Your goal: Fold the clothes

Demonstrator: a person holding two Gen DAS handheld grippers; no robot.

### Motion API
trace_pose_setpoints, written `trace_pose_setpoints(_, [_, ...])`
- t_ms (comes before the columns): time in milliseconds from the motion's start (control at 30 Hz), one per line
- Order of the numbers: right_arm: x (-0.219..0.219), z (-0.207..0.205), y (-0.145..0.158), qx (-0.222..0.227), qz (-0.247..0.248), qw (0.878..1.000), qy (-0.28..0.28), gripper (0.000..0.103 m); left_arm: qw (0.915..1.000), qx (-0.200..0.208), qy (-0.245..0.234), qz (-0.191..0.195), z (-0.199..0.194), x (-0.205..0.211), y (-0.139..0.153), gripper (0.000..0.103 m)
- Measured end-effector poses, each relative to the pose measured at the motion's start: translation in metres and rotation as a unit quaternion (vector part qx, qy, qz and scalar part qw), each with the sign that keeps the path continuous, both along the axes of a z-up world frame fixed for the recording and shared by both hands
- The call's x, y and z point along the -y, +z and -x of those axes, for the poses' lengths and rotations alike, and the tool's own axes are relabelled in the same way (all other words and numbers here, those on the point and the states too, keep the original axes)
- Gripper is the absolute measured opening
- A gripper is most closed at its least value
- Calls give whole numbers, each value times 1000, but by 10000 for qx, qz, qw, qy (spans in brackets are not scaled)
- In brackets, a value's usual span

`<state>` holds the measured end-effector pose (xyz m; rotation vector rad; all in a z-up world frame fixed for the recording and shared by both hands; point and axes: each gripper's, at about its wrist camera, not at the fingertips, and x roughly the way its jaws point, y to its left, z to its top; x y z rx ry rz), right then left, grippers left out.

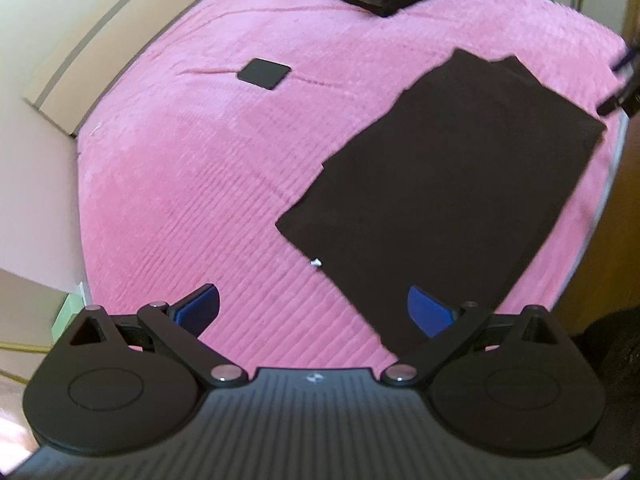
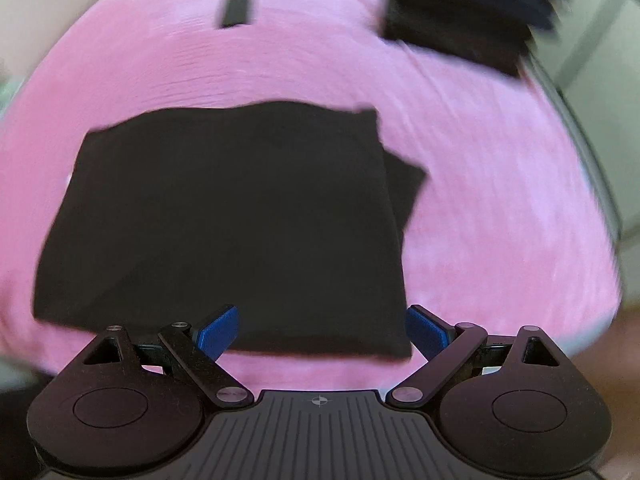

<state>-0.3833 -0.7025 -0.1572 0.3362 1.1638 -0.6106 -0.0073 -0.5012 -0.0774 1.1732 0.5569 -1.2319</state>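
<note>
Plainly, both tongs are released: the left gripper [image 1: 314,312] and right gripper [image 2: 322,332] hover with fingers spread over a folded black garment [image 2: 224,220] lying flat on the pink blanket [image 1: 192,168]. No writing reads anywhere.

words: none I can read | marks: a small round cross sign on my left gripper [image 1: 313,312] body, at 6 o'clock | same sign on my right gripper [image 2: 322,330]
</note>
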Motion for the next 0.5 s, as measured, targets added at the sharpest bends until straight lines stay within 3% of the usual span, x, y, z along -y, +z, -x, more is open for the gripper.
trace_pose_setpoints(100, [-29,-16,6,85,377,9975,589,93,9984,177,-531,-26,-10,-6,-13,99])
trace_pose_setpoints(233, [-74,-46,5,152,543,9939,953,93,9902,449,-1320,-71,-34,-11,-34,98])
trace_pose_setpoints(500, [-188,-132,-34,-92,327,9875,1542,92,9658,516,-2540,22,-110,-10,-83,98])
